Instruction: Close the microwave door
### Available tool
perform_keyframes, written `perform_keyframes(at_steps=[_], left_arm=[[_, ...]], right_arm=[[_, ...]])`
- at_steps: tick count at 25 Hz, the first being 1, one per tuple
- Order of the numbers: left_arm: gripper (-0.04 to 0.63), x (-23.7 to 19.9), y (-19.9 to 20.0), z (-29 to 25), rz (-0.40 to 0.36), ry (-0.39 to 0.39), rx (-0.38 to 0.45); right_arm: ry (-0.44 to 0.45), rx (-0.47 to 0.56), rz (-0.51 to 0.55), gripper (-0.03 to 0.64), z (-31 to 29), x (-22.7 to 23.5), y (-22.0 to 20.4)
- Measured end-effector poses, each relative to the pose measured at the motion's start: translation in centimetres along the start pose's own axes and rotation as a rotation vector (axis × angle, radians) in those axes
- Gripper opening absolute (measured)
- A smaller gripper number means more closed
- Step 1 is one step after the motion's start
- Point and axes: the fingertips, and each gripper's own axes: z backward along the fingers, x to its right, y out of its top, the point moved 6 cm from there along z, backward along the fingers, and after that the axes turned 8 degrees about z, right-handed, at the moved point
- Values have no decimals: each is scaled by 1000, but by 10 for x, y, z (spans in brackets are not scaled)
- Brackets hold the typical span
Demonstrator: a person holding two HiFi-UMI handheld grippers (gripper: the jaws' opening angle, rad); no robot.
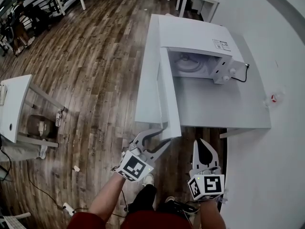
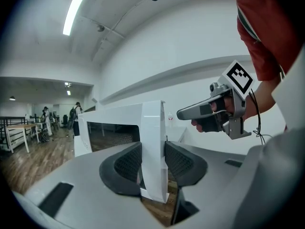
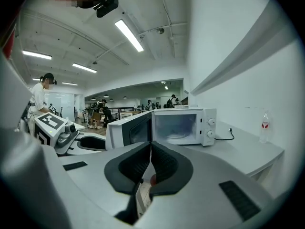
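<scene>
Step in hand: the person is taking hold of the microwave door [image 1: 169, 99] at its free edge. The swing shut is not yet under way.
Where the door is: it is standing wide open, sticking out from the microwave [image 1: 200, 56] toward 6 o'clock in the head view. Its free end is showing over the near edge of the bench [image 1: 224, 109].
Left tongs [image 2: 152, 163]: they are standing fairly wide, with both pads [image 2: 126, 166] lying against the door's two faces, so they are pinching its free edge.
Right tongs [image 3: 151, 161]: they are closed until the pads are meeting and are holding nothing. They are hanging at 5 o'clock in the head view, near the door's end and not touching it.
Next move: by my reading, the left tongs are going to have to carry the edge in an arc round toward 1 o'clock, pivoting on the microwave's left side. The door is then needing a final press so the latch catches.
Hard to make out: the hinge and latch are not showing. The door's lower edge is being cut off behind the tongs in the left gripper view, and how firmly the pads are pressing is unclear. A bottle [image 1: 273, 98] at 3 o'clock is appearing too small to read.
</scene>
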Motion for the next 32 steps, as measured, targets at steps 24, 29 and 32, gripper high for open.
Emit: perform_keyframes(at_steps=[24, 29, 32], left_arm=[[164, 42, 11, -73, 46, 210, 20], [164, 51, 15, -98, 60, 276, 25], [164, 56, 17, -113, 70, 315, 30]], right_arm=[[-1, 87, -5, 29, 12, 100, -12], [26, 94, -12, 29, 9, 131, -13], [46, 100, -15, 29, 9, 149, -14]])
